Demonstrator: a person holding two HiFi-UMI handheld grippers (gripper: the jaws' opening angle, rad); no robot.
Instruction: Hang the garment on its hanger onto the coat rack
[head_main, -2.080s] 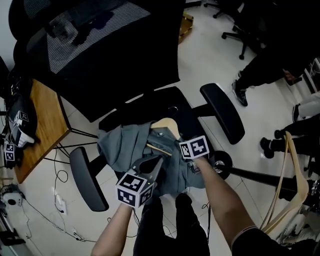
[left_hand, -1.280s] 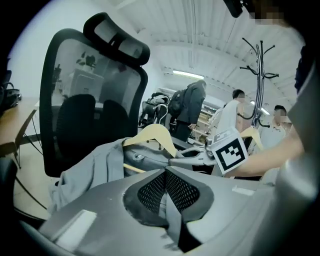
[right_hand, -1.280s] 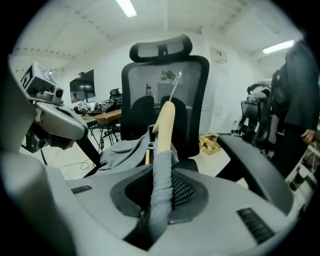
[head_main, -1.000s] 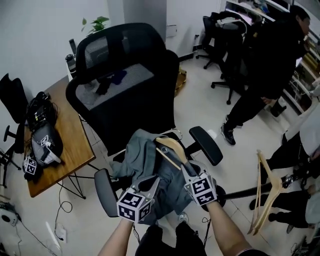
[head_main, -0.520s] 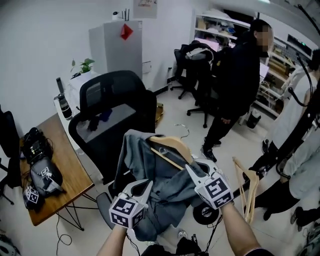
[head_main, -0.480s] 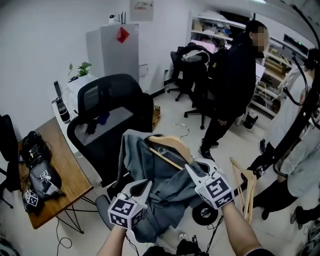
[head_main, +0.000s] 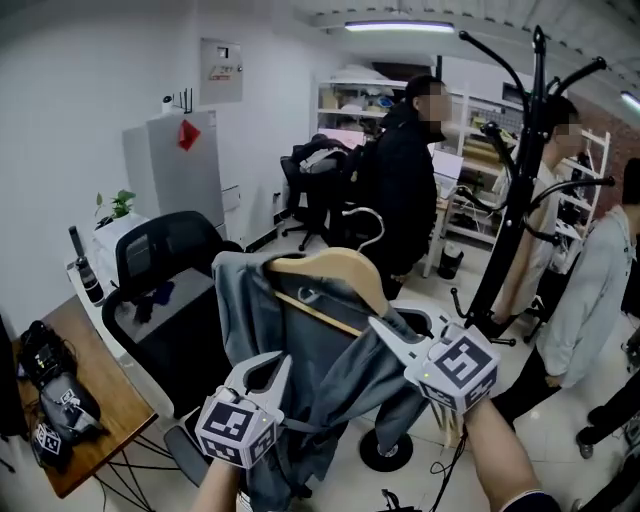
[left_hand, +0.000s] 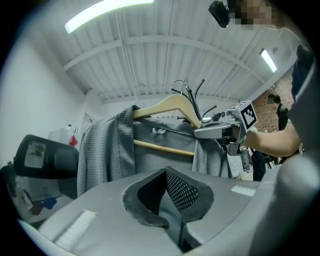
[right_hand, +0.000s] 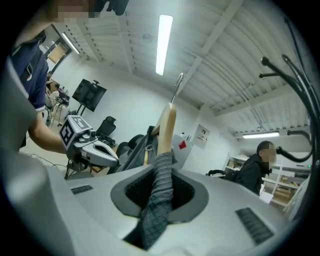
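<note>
The garment (head_main: 325, 350) hangs on its hanger (head_main: 335, 270) left of the coat rack (head_main: 530, 150), apart from it and hooked on none of its arms. The right gripper (head_main: 383, 330) is clamped on fabric over the hanger end nearer the rack. The left gripper (head_main: 266, 370), farther from the rack, pinches the garment's lower part.

Office, perhaps a lab, black swivel chairs (head_main: 163, 268), wooden desk (head_main: 103, 402), stocked shelves (head_main: 352, 101)
</note>
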